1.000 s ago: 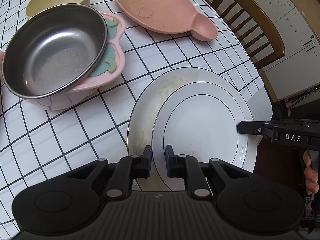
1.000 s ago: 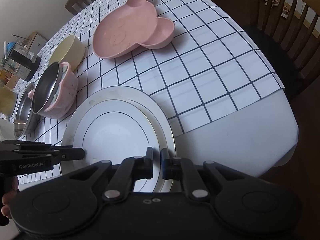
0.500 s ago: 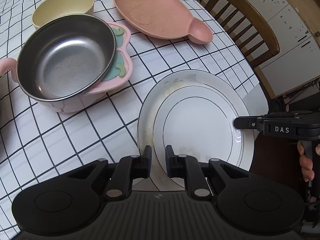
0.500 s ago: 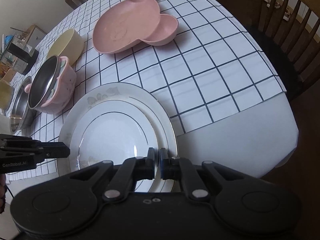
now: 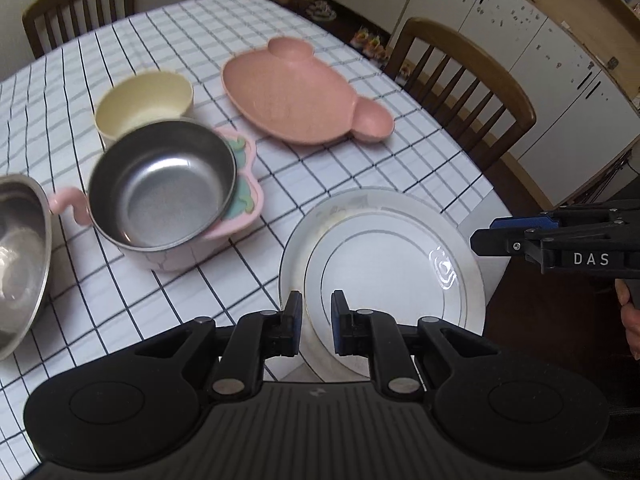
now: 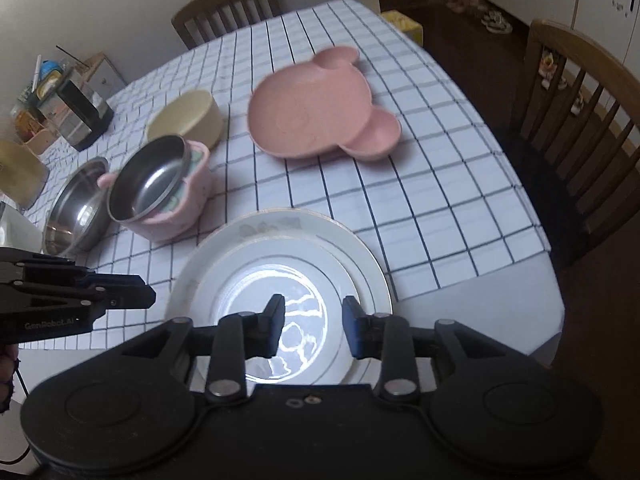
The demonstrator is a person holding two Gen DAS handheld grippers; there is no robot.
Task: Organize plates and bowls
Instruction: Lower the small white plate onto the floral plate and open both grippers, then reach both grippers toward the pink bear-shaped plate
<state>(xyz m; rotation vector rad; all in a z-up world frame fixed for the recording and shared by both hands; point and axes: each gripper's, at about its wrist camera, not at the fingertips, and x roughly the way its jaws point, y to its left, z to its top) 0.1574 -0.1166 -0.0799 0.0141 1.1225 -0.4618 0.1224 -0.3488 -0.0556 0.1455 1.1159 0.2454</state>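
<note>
Two white plates lie stacked, the smaller (image 5: 384, 272) (image 6: 280, 292) on the larger (image 5: 296, 248) (image 6: 360, 252), at the table's near edge. My left gripper (image 5: 314, 322) hovers open and empty above their near rim; it also shows in the right wrist view (image 6: 150, 296). My right gripper (image 6: 314, 320) is open and empty above the stack; it also shows in the left wrist view (image 5: 476, 238). A steel bowl (image 5: 160, 184) (image 6: 148, 180) sits tilted in a pink handled bowl (image 5: 240, 216) (image 6: 192, 196). A cream bowl (image 5: 144, 104) (image 6: 188, 118) and a pink bear-shaped plate (image 5: 296, 96) (image 6: 316, 116) lie farther back.
Another steel bowl (image 5: 20, 256) (image 6: 76, 212) sits at the left. Containers and a black box (image 6: 80, 108) stand at the far left edge. Wooden chairs (image 5: 472, 84) (image 6: 576, 92) surround the checked table (image 5: 360, 168).
Both grippers have pulled back and up from the stacked plates. The right gripper has opened from nearly shut. The left jaws are a little wider.
</note>
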